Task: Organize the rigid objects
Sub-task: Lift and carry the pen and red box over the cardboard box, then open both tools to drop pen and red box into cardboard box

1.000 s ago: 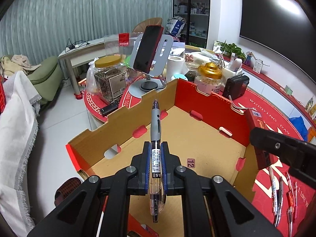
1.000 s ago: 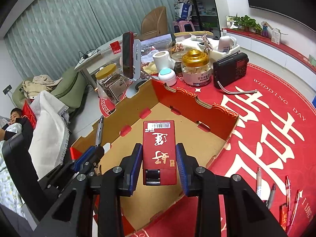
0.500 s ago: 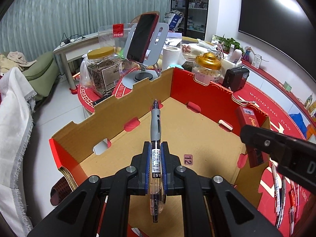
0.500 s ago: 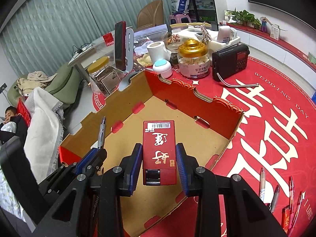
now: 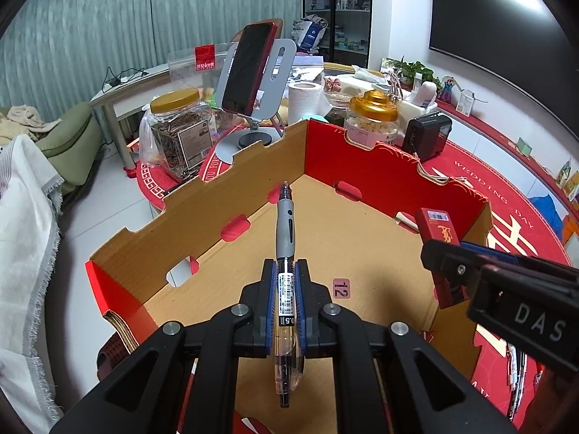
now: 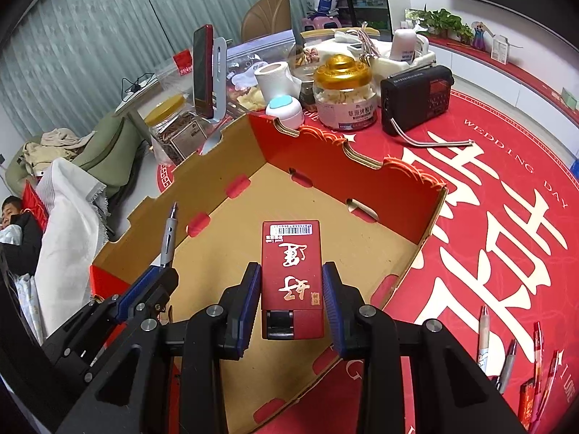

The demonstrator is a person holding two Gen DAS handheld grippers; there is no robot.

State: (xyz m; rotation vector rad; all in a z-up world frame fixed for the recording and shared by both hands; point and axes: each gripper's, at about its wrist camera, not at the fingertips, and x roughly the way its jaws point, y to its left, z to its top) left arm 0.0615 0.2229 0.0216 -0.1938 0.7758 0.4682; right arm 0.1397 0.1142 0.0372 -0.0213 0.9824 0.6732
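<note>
**Pen and red box carried over the open carton**

The pen [image 5: 285, 253] is clamped between the blue pads of the left gripper [image 5: 286, 302], which is closed on the clear barrel near the label, so that the grey grip and the tip stick out forward over the carton [image 5: 202, 199]. The pen is held along the fingers, probably so that it can be laid flat on the carton floor when released. It hangs above the carton floor, near the side wall with the red tabs, and does not touch it.

The red box [image 6: 292, 271] is held by the right gripper [image 6: 292, 302], whose pads press on its two long sides; the jaws are opened only as wide as the box. It is carried flat, above the middle of the carton floor, beside the pen.

Outside the carton, on the red tablecloth [image 6: 506, 188], more pens [image 6: 506, 354] are lying near its front corner, apparently waiting to be collected. Behind the carton a glass jar [image 6: 343, 94] and a black radio [image 6: 416, 97] are standing.
</note>
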